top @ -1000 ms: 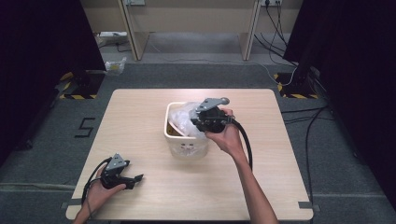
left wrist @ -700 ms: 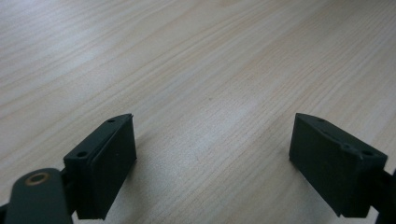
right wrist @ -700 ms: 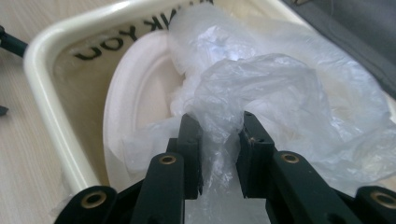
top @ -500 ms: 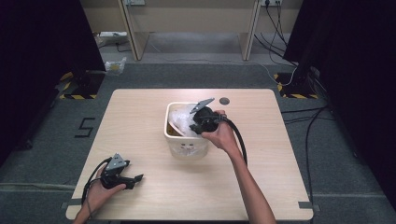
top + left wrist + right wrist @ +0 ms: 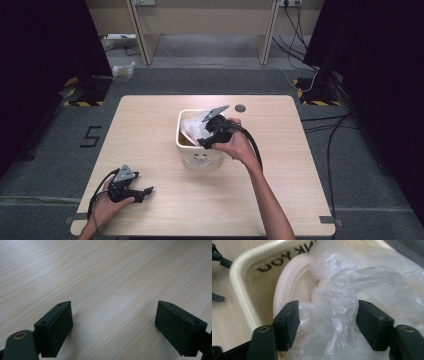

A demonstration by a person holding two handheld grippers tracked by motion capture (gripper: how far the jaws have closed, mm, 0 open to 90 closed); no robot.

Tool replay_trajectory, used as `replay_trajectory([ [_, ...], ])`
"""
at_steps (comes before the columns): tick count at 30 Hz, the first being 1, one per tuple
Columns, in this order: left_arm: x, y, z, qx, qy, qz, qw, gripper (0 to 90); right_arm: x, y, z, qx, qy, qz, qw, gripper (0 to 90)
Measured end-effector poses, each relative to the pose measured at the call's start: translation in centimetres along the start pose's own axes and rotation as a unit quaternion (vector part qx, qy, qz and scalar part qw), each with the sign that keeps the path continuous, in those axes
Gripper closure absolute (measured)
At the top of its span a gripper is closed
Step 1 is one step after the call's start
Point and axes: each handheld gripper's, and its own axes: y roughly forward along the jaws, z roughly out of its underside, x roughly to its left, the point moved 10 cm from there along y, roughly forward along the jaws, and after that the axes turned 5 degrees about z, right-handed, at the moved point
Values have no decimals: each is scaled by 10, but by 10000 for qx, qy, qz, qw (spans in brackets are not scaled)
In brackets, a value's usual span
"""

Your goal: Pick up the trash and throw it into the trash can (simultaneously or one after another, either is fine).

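The right gripper (image 5: 328, 322), with its two black jaws, stands over a cream-coloured plastic bin (image 5: 239, 287) with a rounded rim; the jaws have just been opening and now stand apart. Crumpled clear plastic film (image 5: 344, 290) bulges up between them, and whether either pad touches it cannot be told. A white moulded disposable plate (image 5: 292, 282) leans on edge against the bin's inner wall, just beside the film, below black lettering (image 5: 275, 258) on that wall, and the pale wooden table (image 5: 224, 322) shows outside the rim.

Place: lab recording bay
Signs: black curtains (image 5: 45, 60), hazard-taped stands (image 5: 82, 95), floor cables (image 5: 330, 135), lone table (image 5: 150, 125), floor mark "5" (image 5: 91, 136)
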Motion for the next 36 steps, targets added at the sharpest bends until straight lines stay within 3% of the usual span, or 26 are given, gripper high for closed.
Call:
replay_trajectory([
  [7, 0, 0, 0, 2, 1, 0, 10000, 136, -3, -34, -15, -666, 270, -8, 9974, 301],
  [18, 0, 0, 0, 1, 0, 0, 10000, 136, -24, -77, -13, -1273, 495, 305, 9902, 302],
  [25, 0, 0, 0, 8, 5, 2, 10000, 136, -42, -89, 5, -1284, 704, 632, 9872, 274],
  [36, 0, 0, 0, 0, -8, 2, 10000, 137, -64, -93, 51, -1277, 1164, 921, 9806, 269],
])
